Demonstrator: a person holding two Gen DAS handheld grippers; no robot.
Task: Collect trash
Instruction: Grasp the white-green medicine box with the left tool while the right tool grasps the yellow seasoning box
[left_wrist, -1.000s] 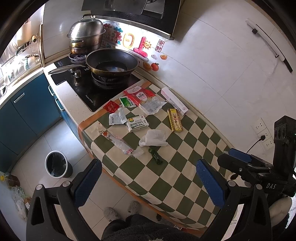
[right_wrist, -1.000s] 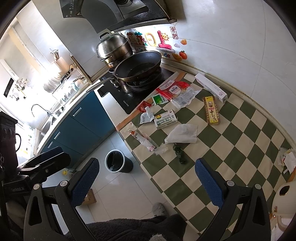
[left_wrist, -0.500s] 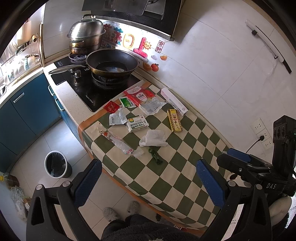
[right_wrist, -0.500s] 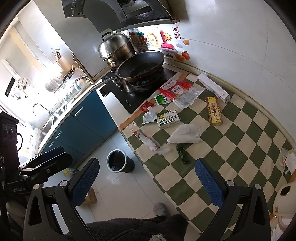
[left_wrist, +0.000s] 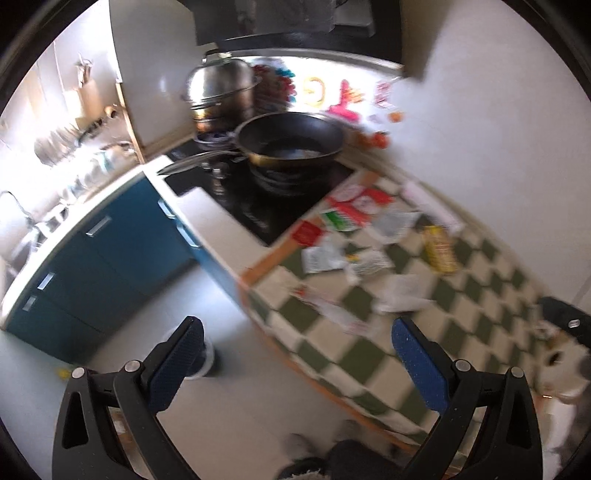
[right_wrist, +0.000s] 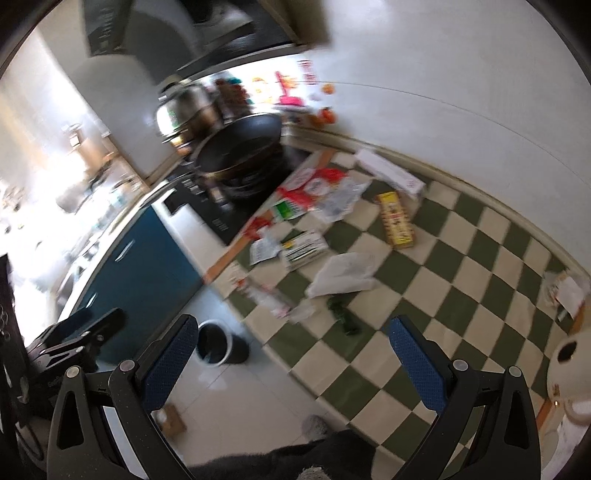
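Several scraps of litter lie on the green-and-cream checked tablecloth: a crumpled white tissue, a yellow flat box, a twisted green wrapper, red and white packets. Beside the table, a small dark waste bin stands on the pale floor. Both the left gripper and right gripper hover wide apart, holding nothing. Beyond, a black wok sits on the hob.

Both views have gone blurred. The left gripper has swung leftward: the bin now sits touching its left finger, where before it lay well left of it. The right gripper has dropped closer; the green wrapper (formerly higher) lies between its fingers.
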